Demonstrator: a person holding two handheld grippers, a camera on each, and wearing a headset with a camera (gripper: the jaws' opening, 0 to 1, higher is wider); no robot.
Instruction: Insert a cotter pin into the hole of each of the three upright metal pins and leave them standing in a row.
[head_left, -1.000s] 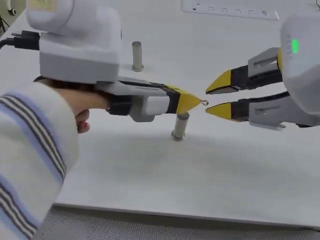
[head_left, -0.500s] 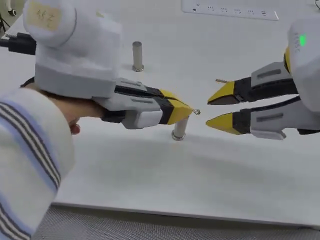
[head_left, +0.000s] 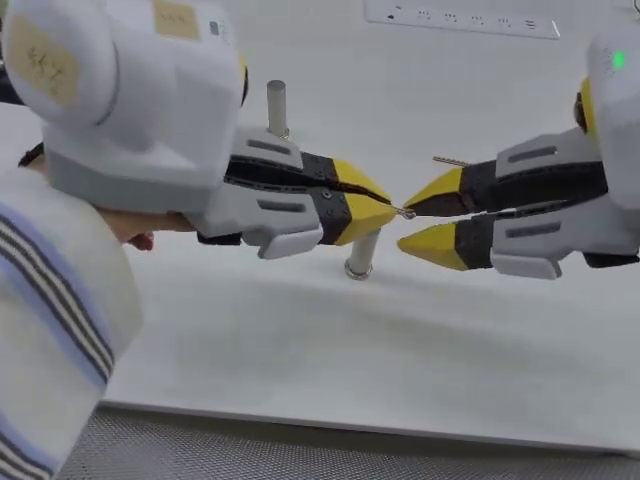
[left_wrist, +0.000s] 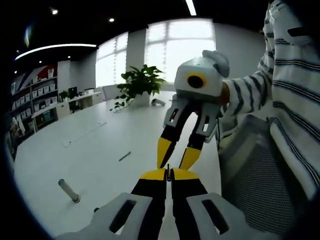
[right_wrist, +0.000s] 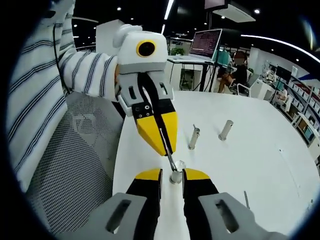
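My left gripper (head_left: 388, 207) is shut on a thin cotter pin (head_left: 403, 211) whose looped end sticks out of its yellow tips. My right gripper (head_left: 407, 226) faces it tip to tip with its jaws open, and the cotter pin's end sits at its upper fingertip. In the right gripper view the cotter pin (right_wrist: 169, 154) points down between the jaws of my right gripper (right_wrist: 172, 176). One upright metal pin (head_left: 360, 254) stands just below the tips and another metal pin (head_left: 275, 108) farther back. The right gripper view has three metal pins (right_wrist: 176, 172) (right_wrist: 194, 137) (right_wrist: 226, 130). My left gripper (left_wrist: 169, 173) appears in its own view.
A loose cotter pin (head_left: 449, 161) lies on the white table (head_left: 300, 340) behind my right gripper; it also appears as a loose cotter pin (right_wrist: 246, 199). A power strip (head_left: 460, 18) runs along the far edge. The table's near edge borders a grey mesh seat (head_left: 300, 455).
My left gripper has moved right with the cotter pin, and my right gripper has closed in from the right. The cotter pin's end now reaches the right gripper's tips.
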